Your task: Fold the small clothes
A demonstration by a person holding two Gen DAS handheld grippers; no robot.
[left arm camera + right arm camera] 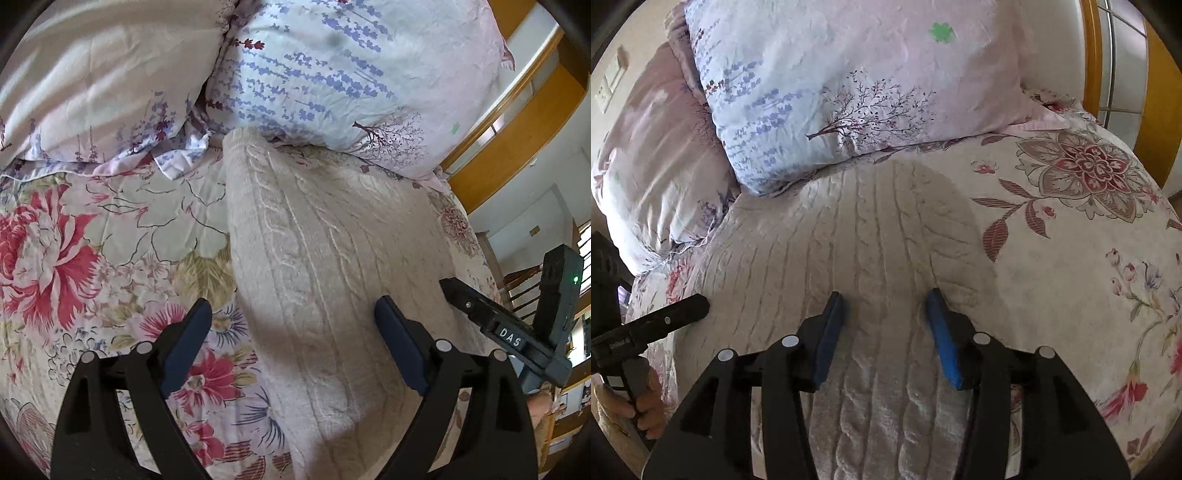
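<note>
Knit garment (pixel 332 258): pale beige-cream with raised cable-stitch columns. Bed cover (pixel 110 240): off-white ground printed with large red-pink blooms, olive leaves and blue-purple sprays, plus a maroon medallion flower (pixel 1086 170) and striped maroon leaves in the right wrist view; pillow (pixel 332 74): pale blue fading to pink, lavender sprigs, a dark plum tree motif and what looks like a small green clover mark (pixel 942 33). Gripper fingers (pixel 942 332): blue pads on black frames; woodwork (pixel 517 140) beyond the bed: amber-orange.
</note>
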